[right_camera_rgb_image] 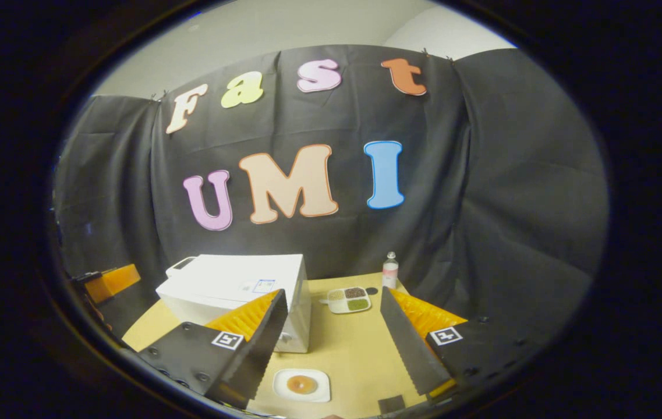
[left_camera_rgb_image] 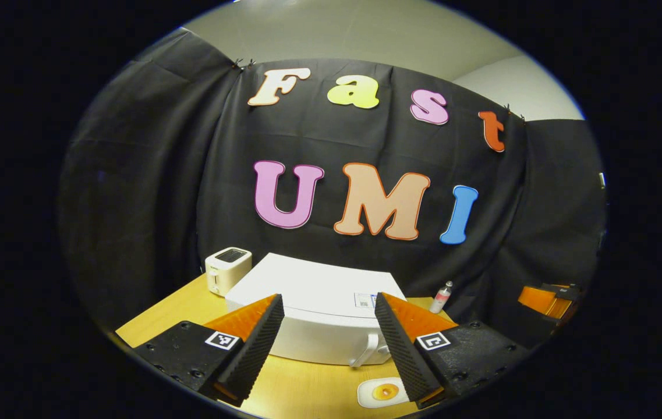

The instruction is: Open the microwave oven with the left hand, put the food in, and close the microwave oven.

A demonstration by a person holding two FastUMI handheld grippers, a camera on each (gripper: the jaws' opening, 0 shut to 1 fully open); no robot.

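Basically nothing done yet. The microwave [left_camera_rgb_image: 313, 308] sits shut on the table [left_camera_rgb_image: 301, 390], door closed, its handle [left_camera_rgb_image: 368, 349] at the front right corner, approx 5 o'clock on the body in the left gripper view. The left gripper [left_camera_rgb_image: 328, 343] hangs above and in front of it, jaws spread wide, nothing between them, not touching the oven.

Food: a small plate [right_camera_rgb_image: 301, 385] w/ a round brownish item on it, lying on the table just in front of the microwave's front corner; approx 6 o'clock in the right gripper view. The right gripper [right_camera_rgb_image: 333, 343] hovers above it, jaws wide apart too, empty, well clear of the plate.

Other stuff: toaster [left_camera_rgb_image: 227, 269] behind the oven at approx 10 o'clock from it, bottle [right_camera_rgb_image: 389, 270] at the back near the cloth, sectioned tray [right_camera_rgb_image: 349, 299] just beside the bottle.

Left to do, as I judge it: all 3 steps. Left gripper needs to reach the handle and swing the door open, right picks up the plate and slides it in, then door shut. Handle looks thin, so grip alignment may matter.
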